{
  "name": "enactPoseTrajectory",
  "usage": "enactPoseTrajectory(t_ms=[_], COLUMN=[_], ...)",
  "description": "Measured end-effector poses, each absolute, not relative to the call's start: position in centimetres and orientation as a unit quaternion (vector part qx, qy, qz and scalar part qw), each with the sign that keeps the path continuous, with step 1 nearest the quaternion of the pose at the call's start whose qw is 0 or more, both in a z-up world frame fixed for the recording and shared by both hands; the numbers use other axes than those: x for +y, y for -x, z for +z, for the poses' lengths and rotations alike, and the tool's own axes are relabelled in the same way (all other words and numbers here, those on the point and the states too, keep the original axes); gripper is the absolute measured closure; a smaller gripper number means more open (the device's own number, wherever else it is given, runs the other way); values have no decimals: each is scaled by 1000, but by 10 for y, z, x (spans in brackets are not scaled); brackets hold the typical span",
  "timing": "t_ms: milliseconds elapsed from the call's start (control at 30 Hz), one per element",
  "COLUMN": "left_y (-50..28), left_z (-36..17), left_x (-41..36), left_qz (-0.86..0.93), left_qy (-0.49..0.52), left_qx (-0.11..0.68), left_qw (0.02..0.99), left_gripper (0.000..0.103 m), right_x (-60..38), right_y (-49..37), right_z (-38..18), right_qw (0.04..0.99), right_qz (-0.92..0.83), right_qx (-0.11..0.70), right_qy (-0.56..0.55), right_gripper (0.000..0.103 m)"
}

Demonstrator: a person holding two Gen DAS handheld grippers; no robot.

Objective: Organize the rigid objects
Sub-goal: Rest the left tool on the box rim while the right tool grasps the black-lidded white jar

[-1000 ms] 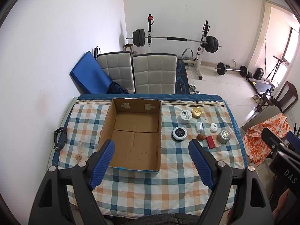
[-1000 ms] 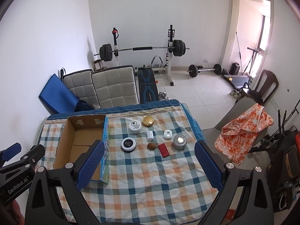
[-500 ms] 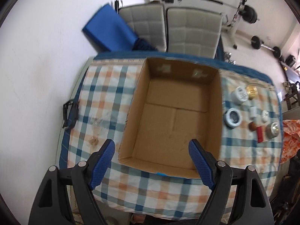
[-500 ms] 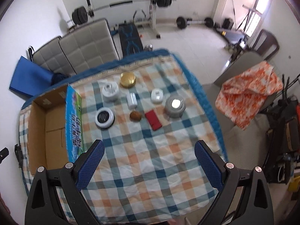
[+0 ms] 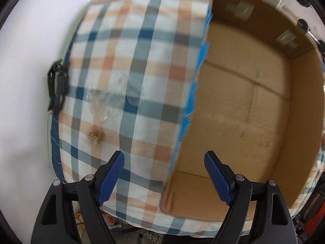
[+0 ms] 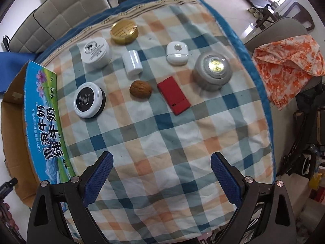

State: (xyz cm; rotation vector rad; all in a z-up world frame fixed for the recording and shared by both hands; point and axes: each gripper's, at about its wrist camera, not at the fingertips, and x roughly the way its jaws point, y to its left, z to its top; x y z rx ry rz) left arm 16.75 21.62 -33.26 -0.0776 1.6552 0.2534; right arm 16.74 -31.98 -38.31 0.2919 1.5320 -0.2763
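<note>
We held both grippers with jaws spread wide and nothing between them — the left gripper (image 5: 164, 159) above the near left wall of the cardboard box (image 5: 239, 109), the right gripper (image 6: 161, 161) over bare checked tablecloth (image 6: 162, 142) near the table's front edge. Toward the far edge lay the white jar (image 6: 95, 52), gold lid (image 6: 124, 31), white cylinder (image 6: 132, 62), walnut (image 6: 140, 88), red case (image 6: 173, 95), black-topped tin (image 6: 88, 99), white clip case (image 6: 177, 52) and grey puck light (image 6: 212, 70) — all apart, the box at the left edge.
</note>
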Motion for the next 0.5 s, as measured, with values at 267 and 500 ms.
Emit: enactPoseTrajectory(t_ms=[267,500], left_y=[-155,-150], left_z=[-385,-399], left_x=[210,207], left_qz=[79,71], left_qy=[30,34], left_qx=[768,770], left_qw=[634,634], left_gripper=[23,44], right_x=[-302,-287], right_y=[-189,-198], right_z=[-417,-428], right_qw=[683,678], right_qz=[-121,-115], right_qx=[712,719], right_qy=[-111,-98], right_gripper=[4,4])
